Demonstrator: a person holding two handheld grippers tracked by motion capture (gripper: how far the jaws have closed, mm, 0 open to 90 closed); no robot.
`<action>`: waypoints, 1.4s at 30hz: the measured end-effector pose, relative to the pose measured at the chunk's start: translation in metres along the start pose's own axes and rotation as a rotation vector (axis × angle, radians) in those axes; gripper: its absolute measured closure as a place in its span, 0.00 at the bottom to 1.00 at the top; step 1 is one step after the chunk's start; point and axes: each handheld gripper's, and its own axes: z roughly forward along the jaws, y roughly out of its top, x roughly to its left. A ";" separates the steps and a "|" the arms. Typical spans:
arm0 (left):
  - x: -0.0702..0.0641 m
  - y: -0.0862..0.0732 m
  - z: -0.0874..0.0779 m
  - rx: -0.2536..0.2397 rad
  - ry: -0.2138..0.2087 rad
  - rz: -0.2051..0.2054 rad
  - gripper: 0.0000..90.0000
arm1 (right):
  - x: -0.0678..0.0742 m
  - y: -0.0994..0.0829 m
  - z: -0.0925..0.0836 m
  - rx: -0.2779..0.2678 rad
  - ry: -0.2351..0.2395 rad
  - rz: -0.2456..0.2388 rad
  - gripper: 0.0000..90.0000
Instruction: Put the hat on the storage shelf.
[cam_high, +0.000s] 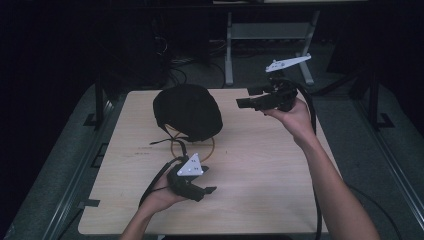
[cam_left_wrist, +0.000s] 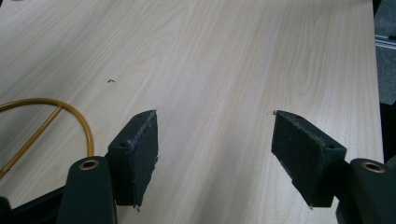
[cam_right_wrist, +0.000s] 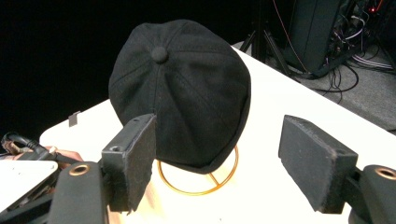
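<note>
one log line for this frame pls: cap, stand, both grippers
cap: on gold wire stand, untouched | left gripper: open, empty, over bare table | right gripper: open, empty, aimed at cap

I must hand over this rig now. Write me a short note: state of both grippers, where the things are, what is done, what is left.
Left gripper: open, nothing between the jaws, held low over the near part of the table.
Right gripper: open, holding nothing, raised at the right of the cap and pointed at it.
Cap: sits on the gold wire stand at the far middle of the table.
Done: nothing gripped yet; cap not touched.
Left: probably bring the right gripper to the cap and take hold of it.
</note>
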 end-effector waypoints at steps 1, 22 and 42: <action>0.000 0.000 0.000 0.000 0.000 0.000 0.35 | -0.001 -0.002 -0.001 -0.002 -0.002 0.001 0.30; 0.001 -0.001 0.000 0.006 0.007 -0.016 0.33 | -0.006 -0.034 -0.013 0.014 0.002 0.035 0.28; 0.003 -0.002 -0.002 0.008 0.017 -0.019 0.32 | -0.017 -0.074 -0.035 0.012 -0.022 0.086 0.27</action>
